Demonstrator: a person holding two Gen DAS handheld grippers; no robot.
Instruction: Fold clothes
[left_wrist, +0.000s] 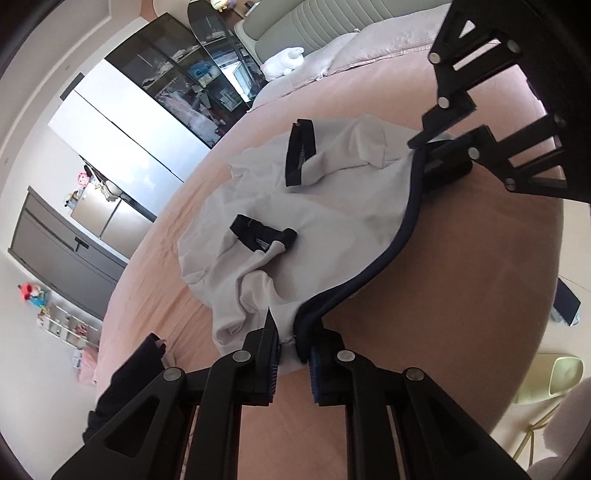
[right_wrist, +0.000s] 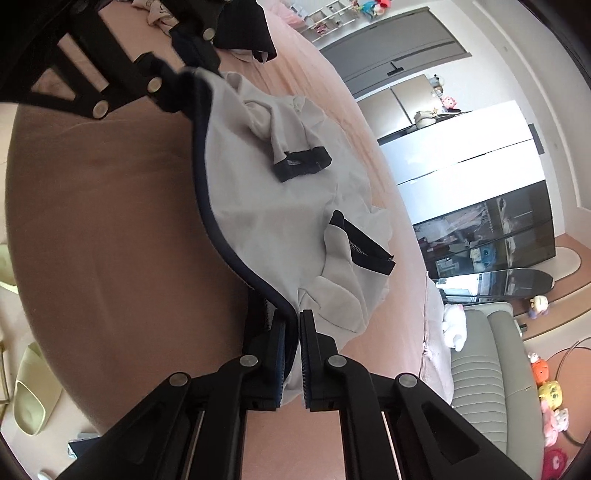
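Observation:
A light grey sweatshirt (left_wrist: 325, 206) with a navy hem and navy cuffs lies bunched on the pink bed (left_wrist: 461, 295). My left gripper (left_wrist: 293, 347) is shut on one corner of the navy hem. My right gripper (right_wrist: 293, 332) is shut on the other hem corner; it also shows at the upper right of the left wrist view (left_wrist: 439, 147). The hem (right_wrist: 214, 206) hangs in a curve between the two grippers, lifted off the bed. Both sleeves lie folded across the body, cuffs (left_wrist: 299, 155) up. The left gripper shows at the top left of the right wrist view (right_wrist: 184, 79).
A dark garment (right_wrist: 247, 33) and other clothes lie further along the bed. A white plush toy (left_wrist: 282, 62) sits by the grey headboard (left_wrist: 332, 26). Wardrobes (left_wrist: 122, 136) stand beyond the bed. Green slippers (right_wrist: 33, 398) lie on the floor beside the bed.

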